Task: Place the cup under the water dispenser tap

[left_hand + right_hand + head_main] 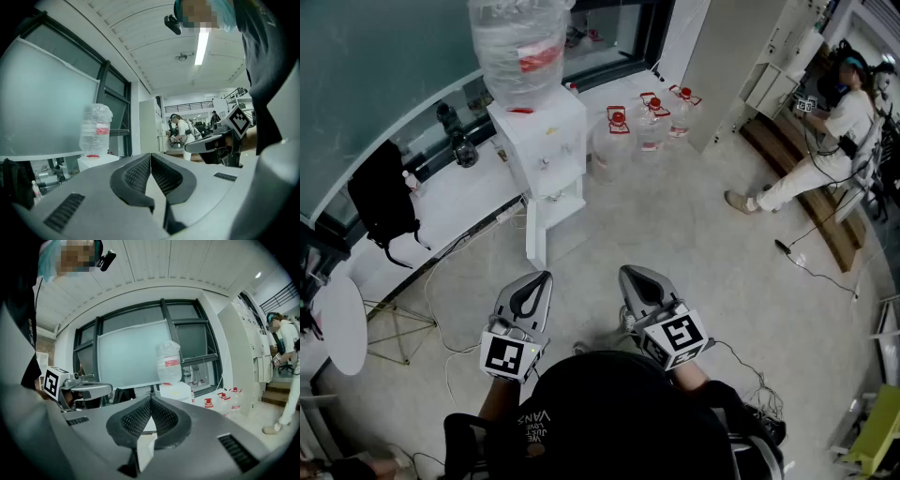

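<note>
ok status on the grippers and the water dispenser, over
Both shut and empty: left gripper, right gripper. No cup in view; water dispenser ahead, not yet reached. Nothing stands between; spare bottles sit beside it.

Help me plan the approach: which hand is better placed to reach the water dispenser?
Left, probably: the left tongs line up with the water dispenser, the right tongs sit off to its side. Both shut, empty.

White water dispenser [546, 141], red-capped clear bottles [652, 122], black bag [382, 197], beige floor [694, 244], white table [342, 323]
</note>
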Demonstrator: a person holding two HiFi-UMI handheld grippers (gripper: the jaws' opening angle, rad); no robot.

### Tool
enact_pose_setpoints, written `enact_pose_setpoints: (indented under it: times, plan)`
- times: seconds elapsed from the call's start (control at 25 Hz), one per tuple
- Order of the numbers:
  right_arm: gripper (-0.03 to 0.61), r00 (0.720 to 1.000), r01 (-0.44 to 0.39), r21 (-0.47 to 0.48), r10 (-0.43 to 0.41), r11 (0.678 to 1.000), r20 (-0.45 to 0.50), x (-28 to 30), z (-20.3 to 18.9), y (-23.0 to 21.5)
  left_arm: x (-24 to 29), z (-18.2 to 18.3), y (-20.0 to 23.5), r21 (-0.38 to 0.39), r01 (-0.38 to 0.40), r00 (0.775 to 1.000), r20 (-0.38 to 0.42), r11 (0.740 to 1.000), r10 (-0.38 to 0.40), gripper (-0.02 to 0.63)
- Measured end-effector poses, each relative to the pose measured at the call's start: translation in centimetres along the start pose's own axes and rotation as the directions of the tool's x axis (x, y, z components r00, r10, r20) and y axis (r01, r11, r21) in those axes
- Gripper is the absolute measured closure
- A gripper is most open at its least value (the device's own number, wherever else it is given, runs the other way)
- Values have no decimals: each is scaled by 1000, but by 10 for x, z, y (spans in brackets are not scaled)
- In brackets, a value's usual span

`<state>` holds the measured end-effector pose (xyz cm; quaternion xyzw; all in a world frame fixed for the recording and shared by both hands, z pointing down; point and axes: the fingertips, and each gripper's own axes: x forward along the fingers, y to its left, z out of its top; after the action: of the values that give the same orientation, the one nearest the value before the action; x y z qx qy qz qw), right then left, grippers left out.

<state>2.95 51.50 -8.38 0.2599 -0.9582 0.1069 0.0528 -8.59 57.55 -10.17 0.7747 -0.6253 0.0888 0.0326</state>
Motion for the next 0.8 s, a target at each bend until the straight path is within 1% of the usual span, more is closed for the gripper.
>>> enact_pose_setpoints:
  times: [0.12,0.2,0.36,0.44,0.56,0.6,0.68,0.72,0.8]
  plan:
    - [535,999,-16,3,16,1000,30,2,3,-3,5,-1,0,-2,2,1000,4,1000,-2,594]
    - [534,998,-30,36,28,999,61,6,9,-5,10,-2,1,-5,13,1000,10,1000,-13,594]
    - [532,998,2,57,-6,998,67,9,6,-21,25,-9,0,-21,46,998,52,999,-45,594]
    - [532,998,8,73,-13,997,69,11,4,-34,37,-14,-1,-22,55,998,41,998,-54,594]
    - [532,998,13,106,-19,994,61,19,2,-61,64,-18,0,-28,55,998,-19,998,-56,594]
    - [532,998,14,113,-20,994,56,22,0,-72,75,-19,0,-32,52,998,-26,998,-53,594]
    - [532,998,6,124,-14,992,60,30,4,-95,101,-15,1,-41,42,999,5,998,-42,594]
    - [532,998,4,118,-11,993,56,33,8,-107,115,-13,0,-43,37,999,6,998,-37,594]
    - [532,999,3,90,-6,996,38,37,12,-133,140,-13,-5,-43,30,999,-29,999,-31,594]
